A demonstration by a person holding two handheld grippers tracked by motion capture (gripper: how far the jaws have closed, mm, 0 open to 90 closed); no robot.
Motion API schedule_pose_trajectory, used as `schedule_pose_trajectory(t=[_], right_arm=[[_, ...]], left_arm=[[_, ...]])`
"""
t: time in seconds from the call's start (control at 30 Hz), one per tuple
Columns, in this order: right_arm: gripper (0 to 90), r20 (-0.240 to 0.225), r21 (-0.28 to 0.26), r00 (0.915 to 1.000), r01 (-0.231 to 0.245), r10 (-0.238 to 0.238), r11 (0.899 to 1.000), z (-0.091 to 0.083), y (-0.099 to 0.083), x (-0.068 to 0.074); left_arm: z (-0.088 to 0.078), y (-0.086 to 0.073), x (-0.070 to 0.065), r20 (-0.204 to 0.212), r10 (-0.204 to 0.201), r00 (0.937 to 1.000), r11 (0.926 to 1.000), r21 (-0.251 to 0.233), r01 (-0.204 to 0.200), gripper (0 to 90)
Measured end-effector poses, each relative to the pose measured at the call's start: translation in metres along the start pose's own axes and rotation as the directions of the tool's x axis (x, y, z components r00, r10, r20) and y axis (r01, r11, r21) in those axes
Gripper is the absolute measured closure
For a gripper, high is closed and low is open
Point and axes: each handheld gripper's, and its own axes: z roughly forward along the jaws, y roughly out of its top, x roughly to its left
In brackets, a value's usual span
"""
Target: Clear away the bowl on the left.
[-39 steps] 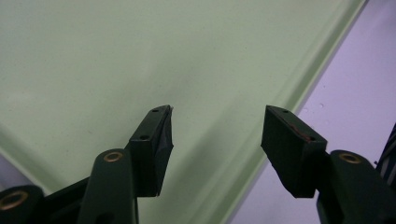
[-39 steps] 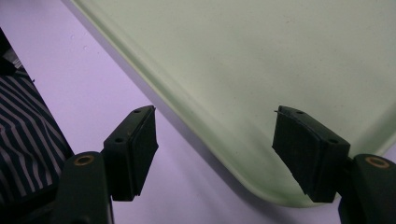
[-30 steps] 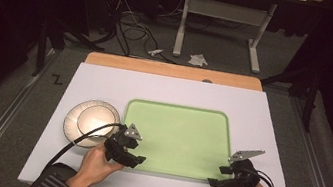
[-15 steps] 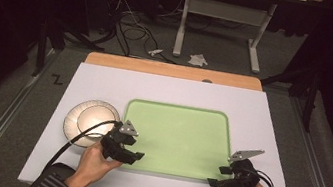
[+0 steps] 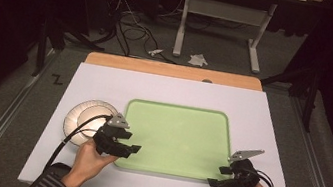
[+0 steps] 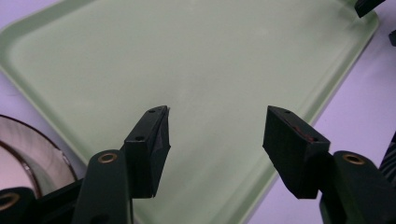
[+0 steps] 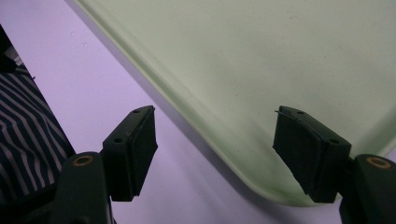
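Flanking the stiff, light green tray (image 5: pixel 175 138), left tool (image 5: pixel 121 143) at 8 o'clock and right tool (image 5: pixel 222 176) at 4 stood spread; rim (image 7: pixel 196 126) offered grip.

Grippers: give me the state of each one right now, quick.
Left gripper: open, holding nothing, above the green tray.
Right gripper: open, holding nothing, at the tray's near corner.

green tray (image 5: pixel 176 130), white plate (image 5: pixel 80 118), 2 tools
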Motion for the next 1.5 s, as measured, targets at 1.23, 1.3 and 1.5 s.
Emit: schedule_pose_trajectory(t=[1.23, 1.3, 1.5], right_arm=[[31.4, 0.003, 0.010, 1.0000, -0.001, 0.001, 1.000, 0.000, 0.000, 0.001], [31.4, 0.002, 0.010, 1.0000, 0.001, -0.001, 1.000, 0.000, 0.000, 0.001], [31.4, -0.002, 0.009, 1.0000, 0.001, -0.001, 1.000, 0.001, 0.000, 0.001]], left_arm=[[-0.039, -0.003, 0.042, -0.238, -0.142, 0.9610, 0.9875, -0.102, 0.120, 38.6], [-0.044, -0.006, 0.049, -0.251, -0.173, 0.9523, 0.9821, -0.117, 0.148, 38.5], [-0.051, -0.012, 0.062, -0.283, -0.219, 0.9340, 0.9731, -0.135, 0.187, 38.1]])
